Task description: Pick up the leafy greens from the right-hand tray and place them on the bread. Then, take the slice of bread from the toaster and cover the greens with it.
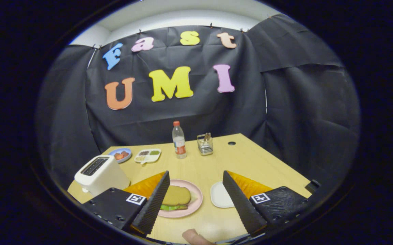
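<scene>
On the pink plate [196,197] a slice of bread [176,195] lies on top of the leafy greens [173,207], whose green edge peeks out beneath it, with another slice under them. The plate sits between my fingers, closer to the left one. My gripper [194,189] is open above the table with nothing between its fingers. The white toaster [100,173] stands left of the plate, beyond my left finger, its slots dark. A small white tray [219,195] lies right of the plate, beside my right finger, with nothing seen on it.
Further back on the wooden table [210,163] stand a water bottle [179,140], a clear holder with utensils [205,144], a white divided dish [147,155] and a blue plate [121,155] with reddish food. A fingertip [193,236] shows near the table's front edge.
</scene>
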Available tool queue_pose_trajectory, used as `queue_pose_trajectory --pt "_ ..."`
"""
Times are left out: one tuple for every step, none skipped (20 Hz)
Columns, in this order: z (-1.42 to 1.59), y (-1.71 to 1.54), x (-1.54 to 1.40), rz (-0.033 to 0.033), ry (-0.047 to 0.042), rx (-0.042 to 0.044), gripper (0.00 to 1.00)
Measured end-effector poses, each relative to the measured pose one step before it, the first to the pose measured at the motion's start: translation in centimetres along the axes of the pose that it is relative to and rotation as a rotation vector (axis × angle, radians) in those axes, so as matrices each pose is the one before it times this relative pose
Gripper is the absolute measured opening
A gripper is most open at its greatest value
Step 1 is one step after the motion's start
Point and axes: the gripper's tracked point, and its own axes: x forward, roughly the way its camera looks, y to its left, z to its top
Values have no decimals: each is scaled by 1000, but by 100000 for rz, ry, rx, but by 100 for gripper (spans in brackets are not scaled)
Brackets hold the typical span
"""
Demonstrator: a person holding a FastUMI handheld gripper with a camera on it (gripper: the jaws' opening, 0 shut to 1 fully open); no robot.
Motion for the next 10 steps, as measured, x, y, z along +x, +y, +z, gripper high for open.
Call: queue_pose_trajectory --pt "922 -347 -1129 -479 -4089 -184 96" --pt "616 -244 -1150 -271 -3424 -677 96" --pt "586 44 -1063 400 -2638 -654 96" --pt "593 158 -995 456 -3033 -660 96" --pt "791 157 -873 593 -2955 -123 96" --pt "578 220 -911 870 -2472 574 96" --pt "552 507 -707 1999 -2024 757 96" --pt "269 402 -452 1636 -1374 116 96" --pt "242 39 -266 -206 -950 -195 96" --pt "391 -148 25 -1010 -1215 274 96"
